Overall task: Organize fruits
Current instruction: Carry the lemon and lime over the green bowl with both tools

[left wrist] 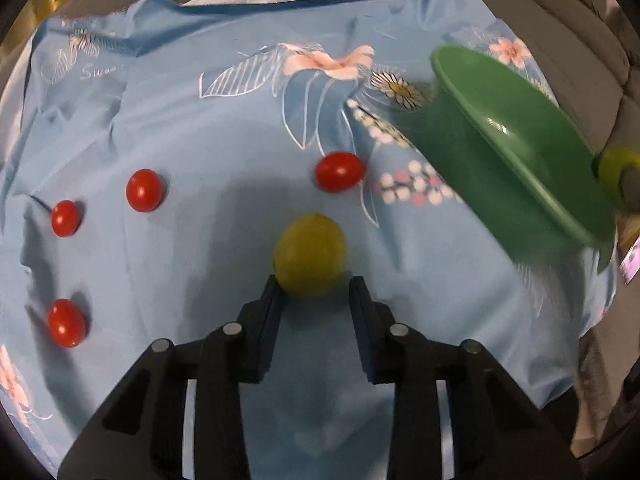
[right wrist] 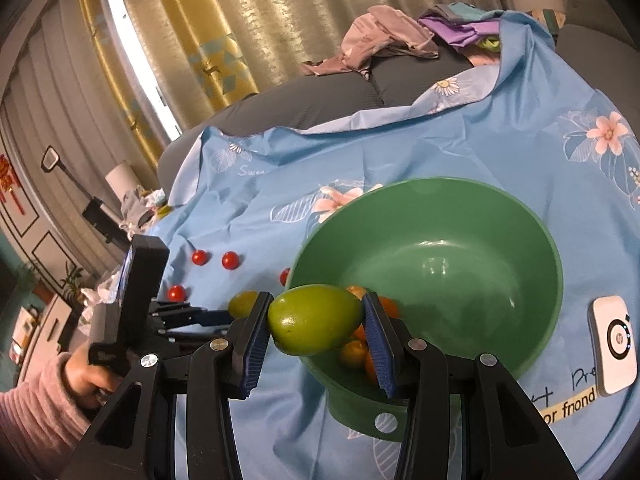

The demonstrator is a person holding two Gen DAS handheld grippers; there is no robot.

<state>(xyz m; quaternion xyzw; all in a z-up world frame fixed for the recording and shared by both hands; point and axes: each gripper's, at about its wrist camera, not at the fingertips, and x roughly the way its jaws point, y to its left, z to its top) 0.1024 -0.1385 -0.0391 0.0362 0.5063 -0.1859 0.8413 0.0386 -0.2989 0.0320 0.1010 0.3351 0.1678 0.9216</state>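
In the left wrist view my left gripper (left wrist: 316,292) is open, its fingertips on either side of the near end of a yellow-green fruit (left wrist: 309,255) lying on the blue floral cloth (left wrist: 200,128). Several red cherry tomatoes lie around, one just beyond it (left wrist: 339,171) and others to the left (left wrist: 143,190). The green bowl (left wrist: 512,152) stands at the right. In the right wrist view my right gripper (right wrist: 316,322) is shut on a green fruit (right wrist: 314,319), held over the near rim of the green bowl (right wrist: 472,280), which holds small orange fruits (right wrist: 354,353).
A white device (right wrist: 614,346) lies on the cloth right of the bowl. A grey sofa (right wrist: 320,104) with a pile of clothes (right wrist: 392,38) is behind the cloth. Curtains hang at the back. The hand holding my left gripper (right wrist: 132,320) is at lower left.
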